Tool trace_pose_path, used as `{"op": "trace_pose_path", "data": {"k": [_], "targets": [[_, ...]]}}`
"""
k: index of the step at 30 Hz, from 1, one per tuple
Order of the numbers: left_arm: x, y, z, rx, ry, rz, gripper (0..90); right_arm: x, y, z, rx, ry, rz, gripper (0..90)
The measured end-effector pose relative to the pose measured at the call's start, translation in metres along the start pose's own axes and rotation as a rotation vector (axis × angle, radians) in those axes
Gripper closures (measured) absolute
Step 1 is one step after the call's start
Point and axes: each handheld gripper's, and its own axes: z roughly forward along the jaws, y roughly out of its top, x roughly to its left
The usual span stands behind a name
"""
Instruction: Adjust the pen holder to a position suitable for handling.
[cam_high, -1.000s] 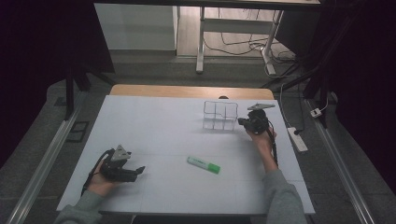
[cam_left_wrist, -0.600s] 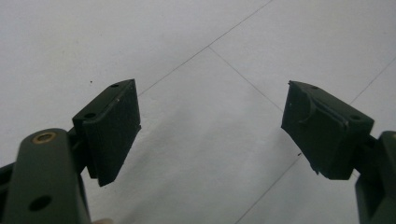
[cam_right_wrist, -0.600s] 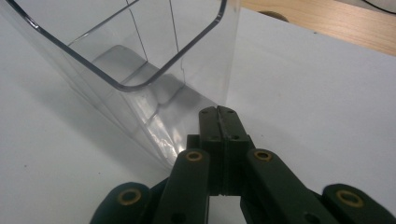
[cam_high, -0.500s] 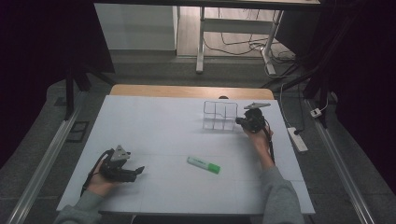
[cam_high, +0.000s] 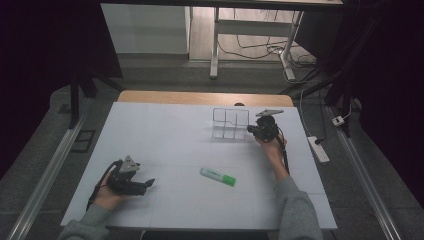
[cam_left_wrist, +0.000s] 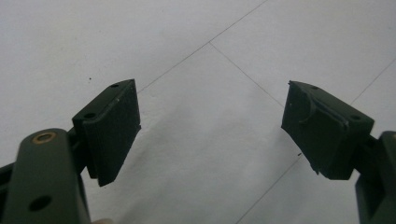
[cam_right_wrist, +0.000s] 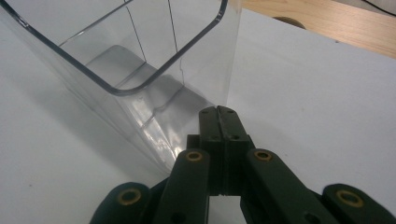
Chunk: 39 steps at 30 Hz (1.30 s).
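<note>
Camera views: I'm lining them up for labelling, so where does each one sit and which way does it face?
High view: above the near table edge, facing forward and down; forearms, left claw, right claw, green marker.
Left gripper view: on the left claw, facing the white tabletop; jaws apart.
Right gripper view: on the right claw, jaws together, beside the clear organizer.
Shared: high and right views show the organizer.

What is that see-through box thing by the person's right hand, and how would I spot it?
Start at the white table and go to its far edge, right of centre. There stands a clear plastic organizer split into open compartments, with the shut right tool against its side. Unlike the green marker lying nearer, it is transparent and upright.
</note>
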Motion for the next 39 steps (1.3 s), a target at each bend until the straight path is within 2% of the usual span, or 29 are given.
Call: {"op": "trace_pose_path", "data": {"k": [5, 19, 27, 39], "targets": [[0.000, 0.000, 0.000, 0.002, 0.000, 0.001, 19.3, 0.006, 0.002, 0.004, 0.000, -0.005, -0.012, 89.4], [0.000, -0.001, 0.000, 0.009, 0.003, 0.001, 19.2, 0.021, 0.009, 0.017, -0.004, 0.016, -0.027, 89.4], [0.001, -0.005, -0.003, 0.005, 0.010, -0.015, 19.0, 0.026, 0.011, 0.024, -0.001, 0.026, -0.030, 89.4], [0.001, -0.009, -0.006, 0.004, 0.017, -0.024, 19.0, 0.045, 0.019, 0.041, 0.001, 0.050, -0.059, 89.4]]}}
